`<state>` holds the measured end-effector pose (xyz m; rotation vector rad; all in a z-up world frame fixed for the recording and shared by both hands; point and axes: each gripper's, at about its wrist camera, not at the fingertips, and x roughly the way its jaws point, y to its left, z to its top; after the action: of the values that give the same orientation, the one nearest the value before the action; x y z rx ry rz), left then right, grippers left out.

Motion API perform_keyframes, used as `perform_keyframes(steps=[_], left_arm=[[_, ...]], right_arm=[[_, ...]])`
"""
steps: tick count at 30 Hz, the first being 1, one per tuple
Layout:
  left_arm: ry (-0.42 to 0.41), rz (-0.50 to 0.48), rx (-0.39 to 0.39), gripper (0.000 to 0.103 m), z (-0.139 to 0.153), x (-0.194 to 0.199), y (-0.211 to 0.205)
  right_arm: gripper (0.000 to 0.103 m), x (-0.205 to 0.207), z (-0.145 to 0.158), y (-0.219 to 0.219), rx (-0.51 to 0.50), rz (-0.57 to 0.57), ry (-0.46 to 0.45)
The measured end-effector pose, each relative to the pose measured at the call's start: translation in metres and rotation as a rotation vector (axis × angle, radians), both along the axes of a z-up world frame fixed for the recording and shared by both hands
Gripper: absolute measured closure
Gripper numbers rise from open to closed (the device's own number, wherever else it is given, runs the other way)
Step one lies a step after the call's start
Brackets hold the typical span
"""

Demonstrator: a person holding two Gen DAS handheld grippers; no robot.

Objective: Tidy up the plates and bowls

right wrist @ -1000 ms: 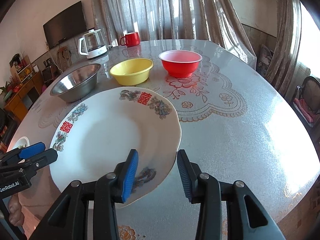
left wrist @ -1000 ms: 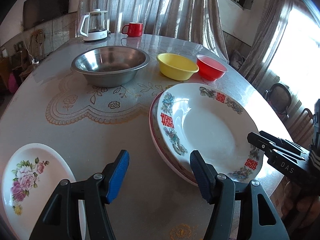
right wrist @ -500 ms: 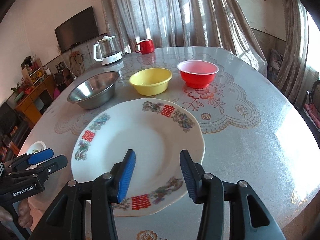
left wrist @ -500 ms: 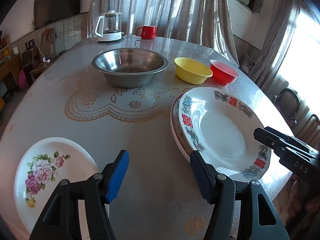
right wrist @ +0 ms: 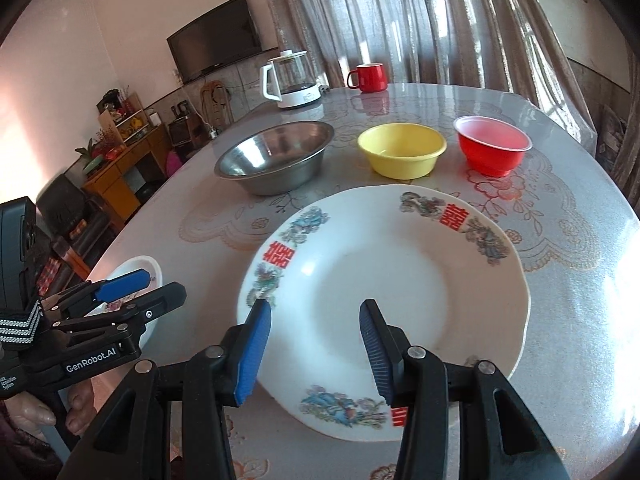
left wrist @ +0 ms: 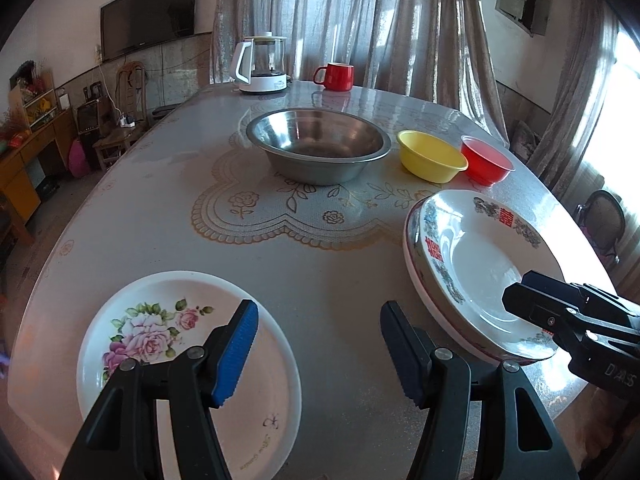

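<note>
A large white plate with red characters lies on top of another plate on the table; the stack shows at the right in the left wrist view. A small rose-patterned plate lies at the near left. My left gripper is open and empty, its left finger over the rose plate's edge; it also shows in the right wrist view. My right gripper is open and empty above the large plate's near rim. A steel bowl, a yellow bowl and a red bowl stand behind.
A glass kettle and a red mug stand at the table's far edge. The round table has a lace-patterned cover. Chairs and curtains stand to the right, a cabinet and TV to the left.
Both grippers have pulled back from the large plate, which now lies flat on the stack. My left gripper has swung left over the rose plate. Both stay open.
</note>
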<state>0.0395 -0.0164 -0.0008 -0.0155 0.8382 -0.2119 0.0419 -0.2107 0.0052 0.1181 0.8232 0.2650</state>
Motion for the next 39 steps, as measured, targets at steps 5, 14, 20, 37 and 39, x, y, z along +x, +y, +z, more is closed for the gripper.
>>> perform_keyframes(steps=[5, 14, 20, 37, 39], left_arm=[[-0.005, 0.040, 0.000, 0.039, 0.001, -0.001, 0.016], [-0.025, 0.098, 0.006, 0.039, 0.003, -0.003, 0.040], [-0.028, 0.141, -0.019, 0.039, 0.005, -0.005, 0.063], [-0.017, 0.284, -0.066, 0.047, -0.011, -0.029, 0.159], [-0.001, 0.275, -0.073, 0.048, -0.018, -0.032, 0.159]], right_arm=[[0.057, 0.004, 0.000, 0.022, 0.014, 0.077, 0.011], [0.057, 0.012, -0.006, 0.048, 0.066, 0.172, 0.057], [0.057, 0.018, -0.007, 0.071, 0.095, 0.265, 0.083], [0.059, 0.034, -0.045, 0.135, 0.148, 0.440, 0.216], [0.062, 0.034, -0.047, 0.138, 0.144, 0.441, 0.217]])
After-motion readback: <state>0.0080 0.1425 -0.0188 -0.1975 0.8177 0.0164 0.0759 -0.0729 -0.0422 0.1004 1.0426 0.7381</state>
